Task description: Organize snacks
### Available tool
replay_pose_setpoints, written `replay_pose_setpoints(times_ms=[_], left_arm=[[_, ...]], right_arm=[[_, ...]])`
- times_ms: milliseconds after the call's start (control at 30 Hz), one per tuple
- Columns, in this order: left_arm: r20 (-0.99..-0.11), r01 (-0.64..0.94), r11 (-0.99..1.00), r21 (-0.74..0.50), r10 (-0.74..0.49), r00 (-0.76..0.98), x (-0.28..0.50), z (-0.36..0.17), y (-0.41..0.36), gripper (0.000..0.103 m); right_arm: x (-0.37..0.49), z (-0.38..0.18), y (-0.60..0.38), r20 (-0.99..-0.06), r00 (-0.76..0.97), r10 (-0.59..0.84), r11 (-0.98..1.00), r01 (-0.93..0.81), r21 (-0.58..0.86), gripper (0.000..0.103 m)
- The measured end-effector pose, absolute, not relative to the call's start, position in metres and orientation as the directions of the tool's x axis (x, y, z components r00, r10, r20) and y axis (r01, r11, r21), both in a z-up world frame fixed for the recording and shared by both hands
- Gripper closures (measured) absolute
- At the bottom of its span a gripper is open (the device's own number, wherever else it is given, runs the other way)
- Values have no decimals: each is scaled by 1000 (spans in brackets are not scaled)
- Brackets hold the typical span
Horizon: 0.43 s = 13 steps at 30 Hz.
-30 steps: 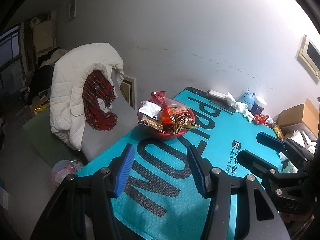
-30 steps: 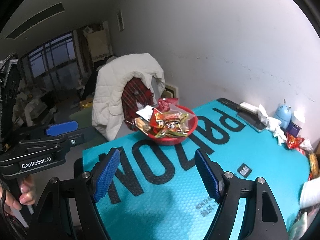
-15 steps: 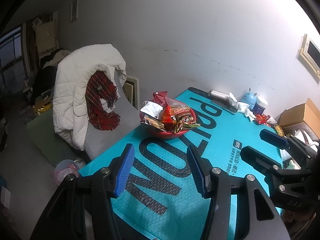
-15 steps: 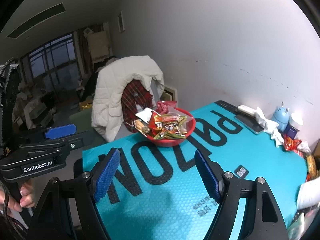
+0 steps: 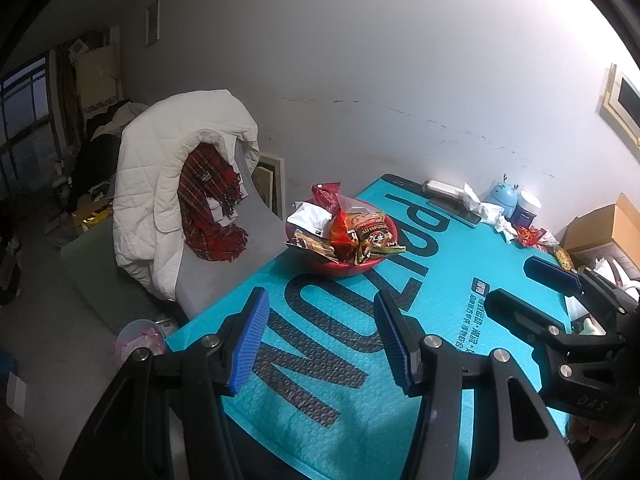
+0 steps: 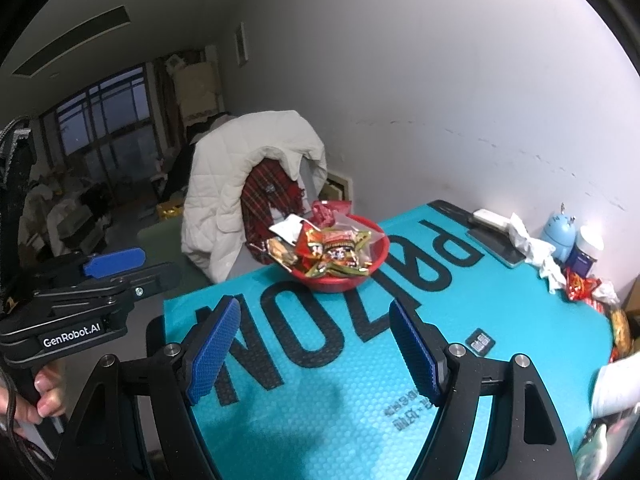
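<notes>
Both spread, nothing between the blue pads – left gripper point(image 5: 320, 340) and right gripper point(image 6: 314, 346) held over the teal mat point(image 6: 360, 380). Further out near the mat's far edge, a red bowl point(image 6: 340, 276) heaped with snack packets point(image 6: 328, 248) – apart from both

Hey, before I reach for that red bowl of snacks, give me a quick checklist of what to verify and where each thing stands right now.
1. Left gripper open, nothing between the fingers: ok.
2. Right gripper open and empty: ok.
3. Red bowl upright on the teal mat: ok.
4. Mat between grippers and bowl bare: ok.
5. Snack packets heaped above the rim, may spill: not ok.
6. Bowl's weight: cannot tell.
</notes>
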<state>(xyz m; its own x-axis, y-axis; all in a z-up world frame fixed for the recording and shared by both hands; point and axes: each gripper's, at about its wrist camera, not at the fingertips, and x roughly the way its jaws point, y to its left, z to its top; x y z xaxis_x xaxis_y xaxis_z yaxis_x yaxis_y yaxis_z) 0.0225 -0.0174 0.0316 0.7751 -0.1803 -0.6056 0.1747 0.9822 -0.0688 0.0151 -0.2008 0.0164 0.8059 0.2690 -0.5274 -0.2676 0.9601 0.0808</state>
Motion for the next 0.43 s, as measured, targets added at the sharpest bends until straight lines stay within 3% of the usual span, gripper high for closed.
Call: replay_pose_setpoints(times_ms=[433], left_arm=[[-613,167,984,-54,-165,773,26,28,-19,50]], right_arm=[[19,12,-201,-542,801,255,964,-255,76,25]])
